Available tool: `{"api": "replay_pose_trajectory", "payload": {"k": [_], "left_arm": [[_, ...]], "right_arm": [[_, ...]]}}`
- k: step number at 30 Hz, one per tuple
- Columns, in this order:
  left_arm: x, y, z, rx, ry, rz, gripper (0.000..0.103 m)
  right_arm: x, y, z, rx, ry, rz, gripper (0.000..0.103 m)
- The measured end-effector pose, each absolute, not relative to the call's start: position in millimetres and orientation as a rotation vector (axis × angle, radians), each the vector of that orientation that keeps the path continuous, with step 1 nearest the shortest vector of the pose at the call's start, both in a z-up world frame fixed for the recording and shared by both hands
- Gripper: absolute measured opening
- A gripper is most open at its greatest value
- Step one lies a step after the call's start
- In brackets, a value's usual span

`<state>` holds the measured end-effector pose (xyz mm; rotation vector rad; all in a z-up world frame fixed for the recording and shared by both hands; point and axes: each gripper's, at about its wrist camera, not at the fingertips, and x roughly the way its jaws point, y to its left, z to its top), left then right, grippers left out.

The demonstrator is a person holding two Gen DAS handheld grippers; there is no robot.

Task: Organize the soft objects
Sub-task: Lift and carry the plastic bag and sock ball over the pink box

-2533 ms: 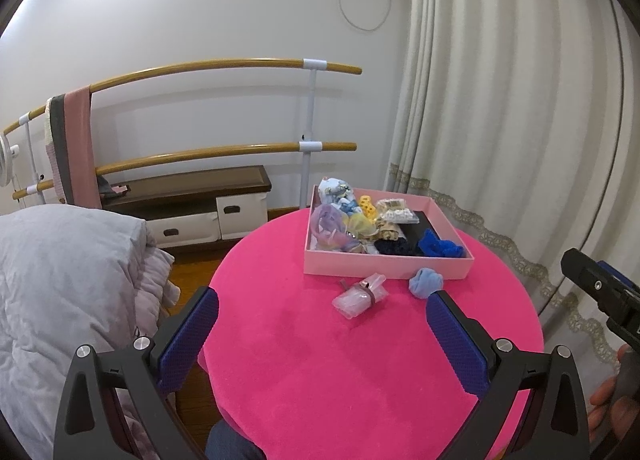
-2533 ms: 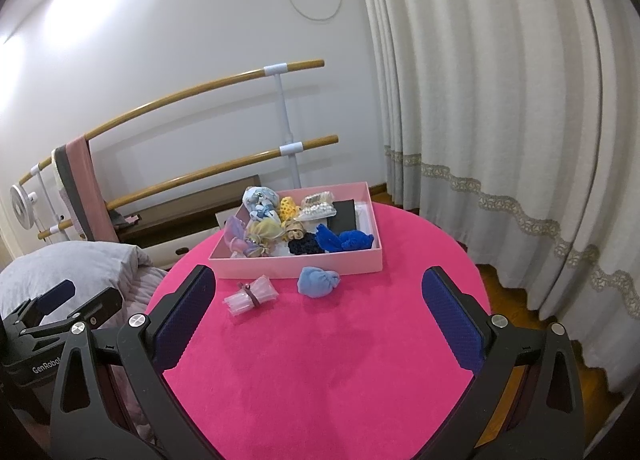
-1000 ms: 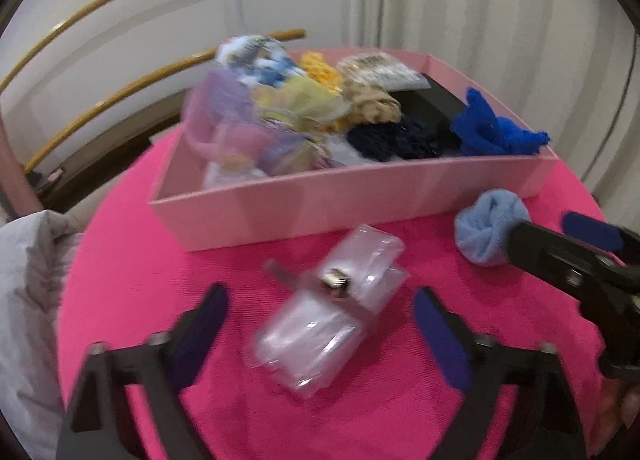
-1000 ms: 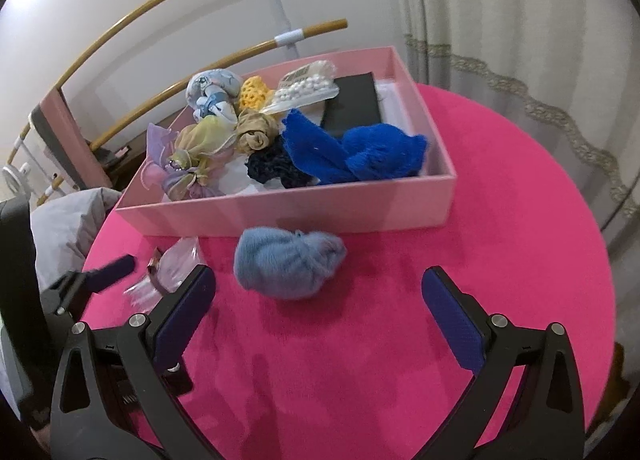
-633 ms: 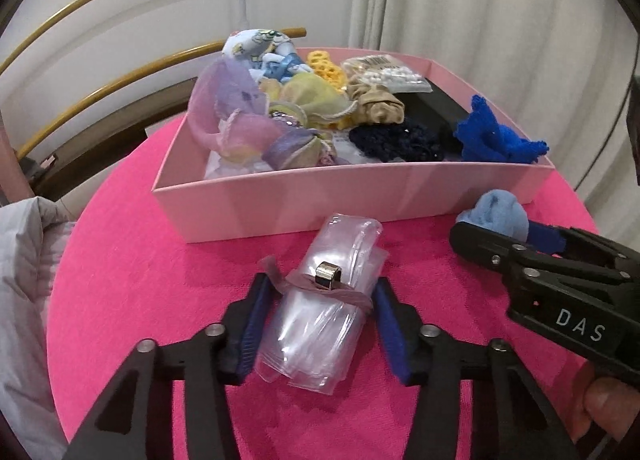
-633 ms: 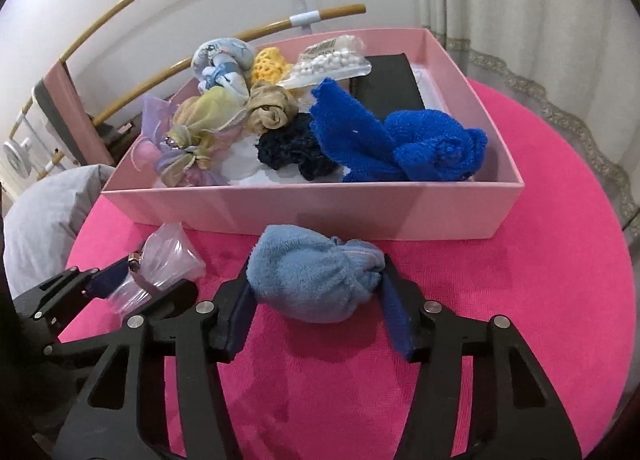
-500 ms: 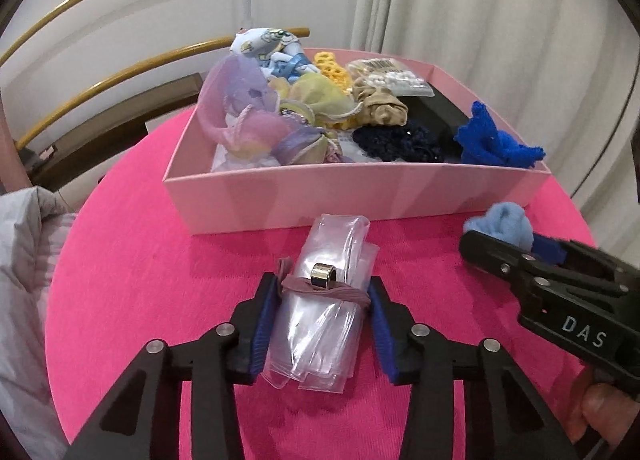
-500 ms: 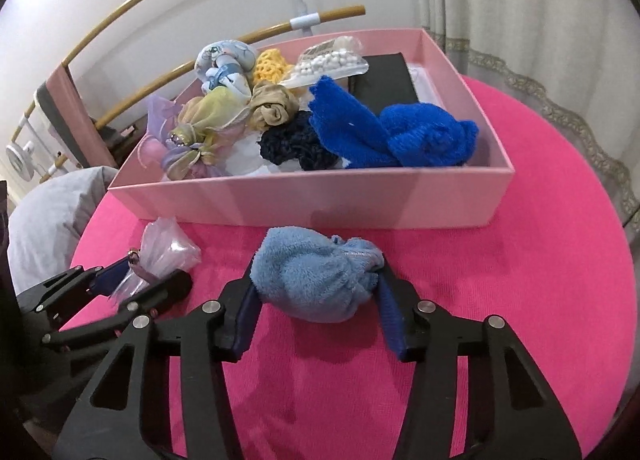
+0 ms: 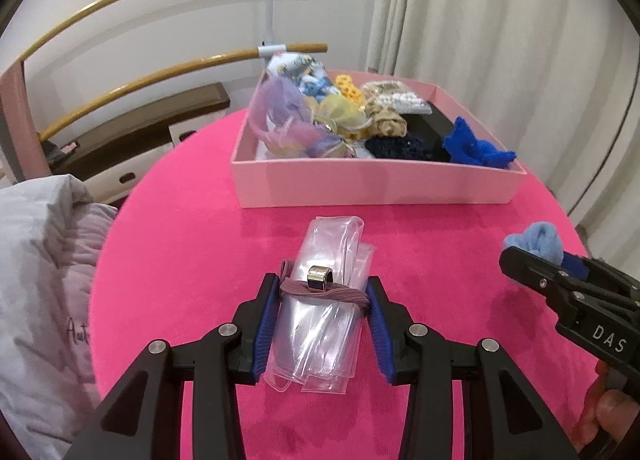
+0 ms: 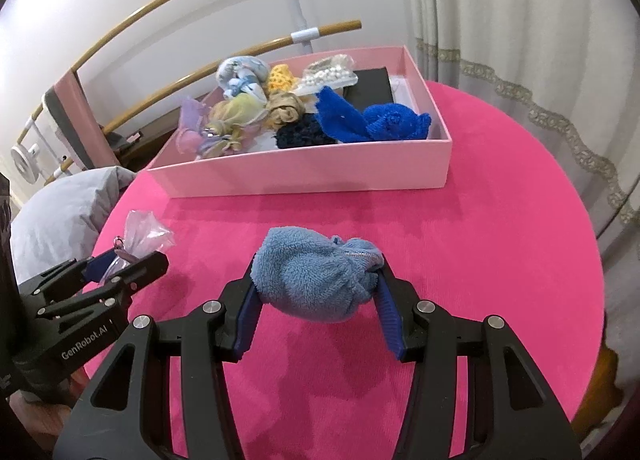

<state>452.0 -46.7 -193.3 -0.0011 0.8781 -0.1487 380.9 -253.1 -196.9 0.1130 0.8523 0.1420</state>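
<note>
My left gripper is shut on a clear plastic bundle bound with a mauve hair tie, held just above the pink table. My right gripper is shut on a light blue terry cloth ball, lifted off the table. The pink box beyond holds scrunchies, a royal blue cloth and a bead packet. The right gripper with the blue ball also shows in the left wrist view; the left gripper with the bundle shows in the right wrist view.
A grey quilt lies left of the round table. Wooden rails and a low cabinet stand behind. Curtains hang at the right. The table edge curves close on the right.
Both grippers came down to the table and closed, the left on the plastic bundle and the right on the blue cloth ball, then drew back and up with them, away from the box.
</note>
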Motion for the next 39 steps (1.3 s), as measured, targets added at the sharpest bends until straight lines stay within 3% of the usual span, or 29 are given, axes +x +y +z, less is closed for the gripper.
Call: {"api": "replay_pose_trajectory", "payload": {"k": [20, 39], "left_arm": [[358.3, -28.8, -107.9, -0.019, 0.739, -0.121, 0.039], [423.7, -41.9, -28.6, -0.038, 0.571, -0.131, 0.039]], "right_arm": [[335.4, -239.6, -145.6, 0.089, 0.740, 0.175, 0.048], [415.5, -239.9, -52.2, 0.025, 0.587, 0.190, 0.048]]}}
